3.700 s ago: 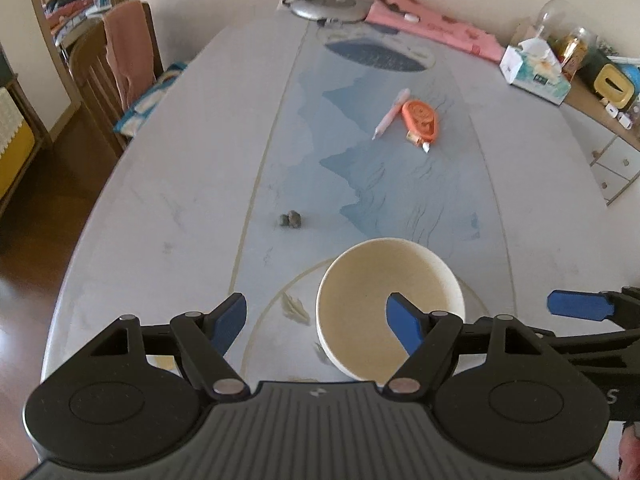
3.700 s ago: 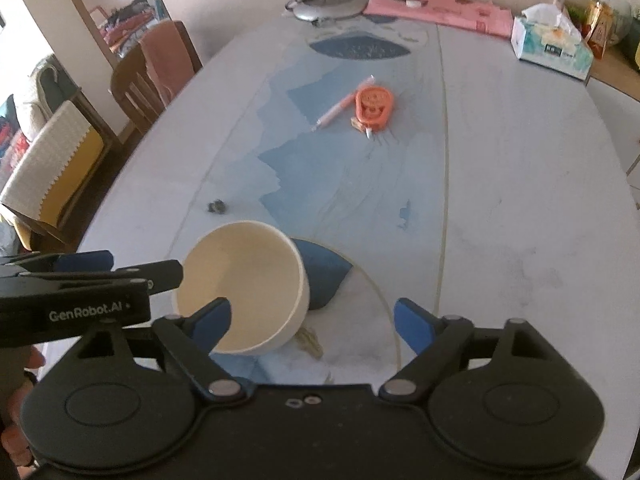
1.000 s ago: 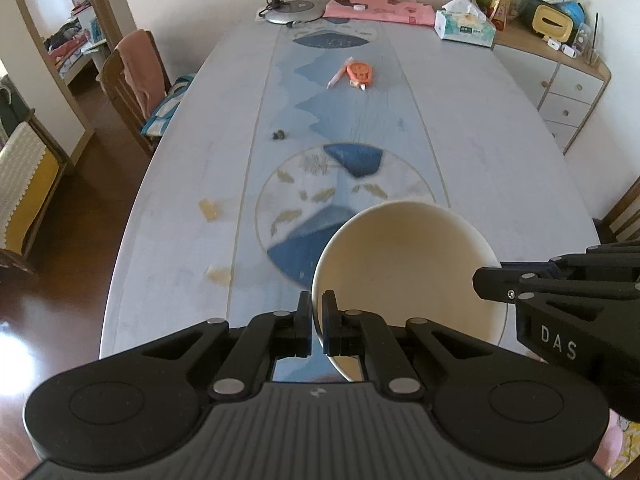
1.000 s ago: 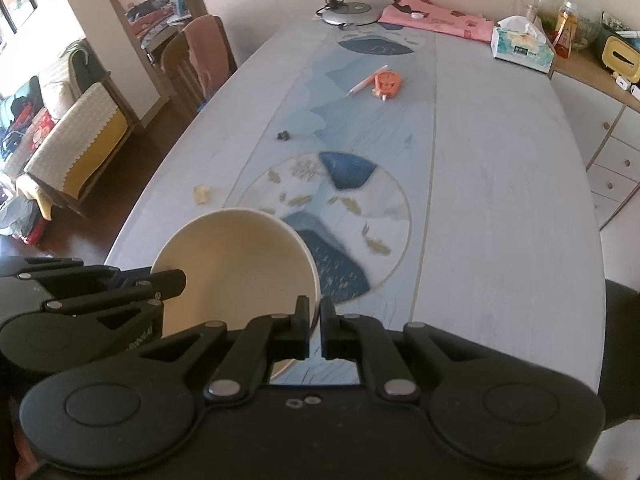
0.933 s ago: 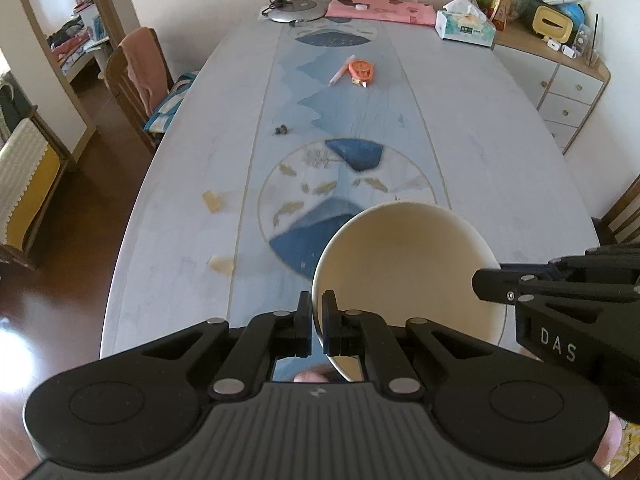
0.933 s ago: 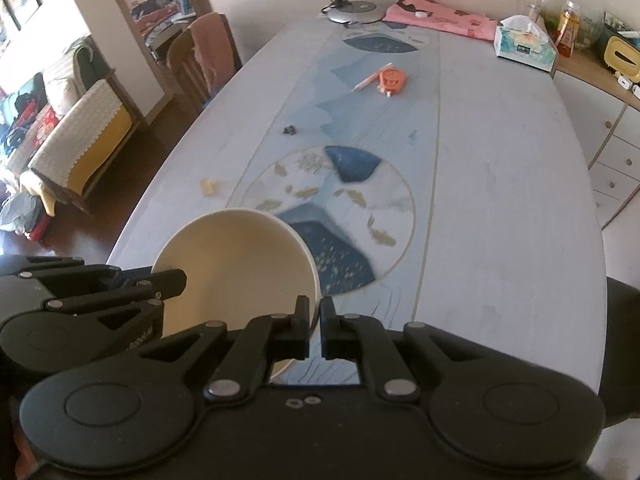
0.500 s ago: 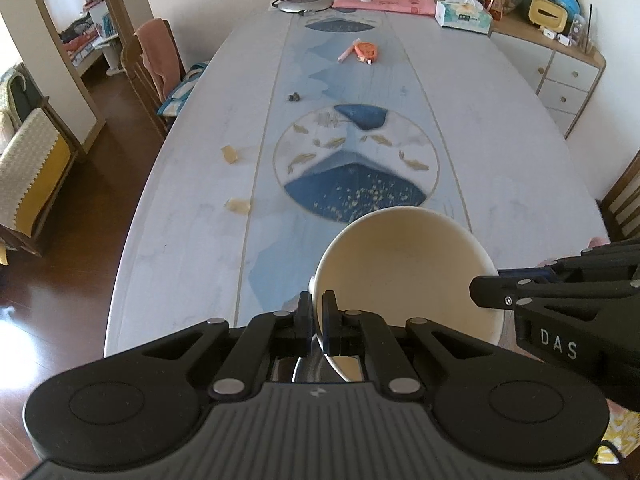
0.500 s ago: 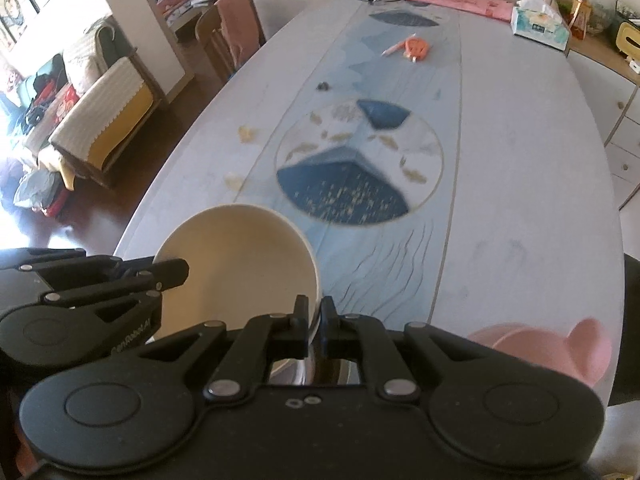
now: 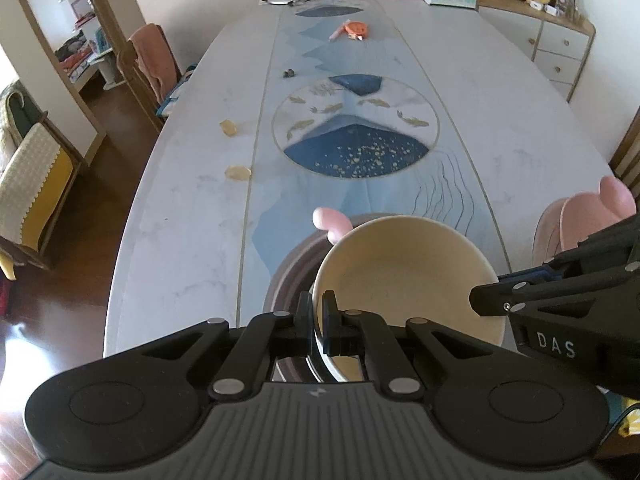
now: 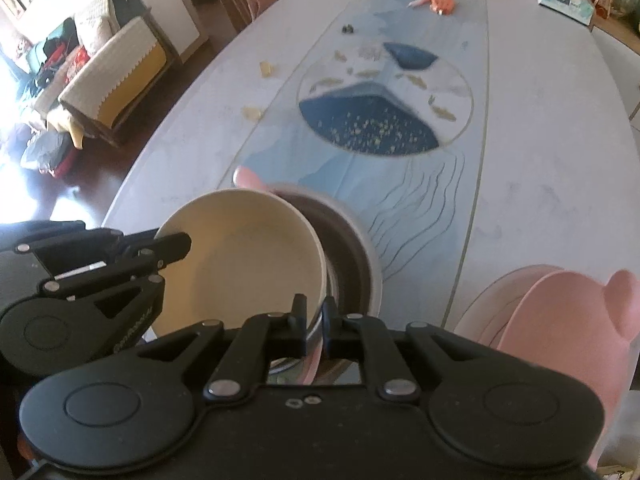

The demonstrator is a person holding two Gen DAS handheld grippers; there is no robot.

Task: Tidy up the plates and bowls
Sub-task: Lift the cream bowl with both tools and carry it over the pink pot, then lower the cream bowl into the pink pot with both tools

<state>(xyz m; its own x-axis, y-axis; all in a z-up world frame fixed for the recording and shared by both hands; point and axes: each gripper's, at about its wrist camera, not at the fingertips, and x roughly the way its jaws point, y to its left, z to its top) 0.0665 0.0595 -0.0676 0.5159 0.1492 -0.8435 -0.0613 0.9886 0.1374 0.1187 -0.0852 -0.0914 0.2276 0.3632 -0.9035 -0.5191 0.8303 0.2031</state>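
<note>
I have the cream bowl (image 9: 404,276) pinched at its rim from both sides: the left gripper (image 9: 316,320) has its jaws closed on the near-left rim, and the right gripper (image 10: 314,324) has its jaws clamped on the opposite rim, the wall of the bowl standing between the pads in each wrist view. The bowl hangs tilted just above the dark brown bowl (image 10: 352,240), which sits on the tabletop (image 9: 520,128) at its near end, and I judge the step to be nesting the cream bowl into that brown one. To do it well I want to level the cream bowl first, centre it over the brown bowl's mouth, and lower both hands together so neither rim pinch twists; I would release only once the bowl feels seated, and open both sides at about the same time so it does not tip. A pink eared piece (image 9: 332,220) pokes out just beyond the brown bowl; whether it lies under that bowl or behind it I cannot tell. To the right of the brown bowl stands a pink eared dish (image 10: 568,320), seemingly stacked on another pink piece, but it is cut off by the frame edge and by the gripper body. The underside of the cream bowl and the gap to the brown bowl are hidden, and the right wrist view is somewhat blurred.
</note>
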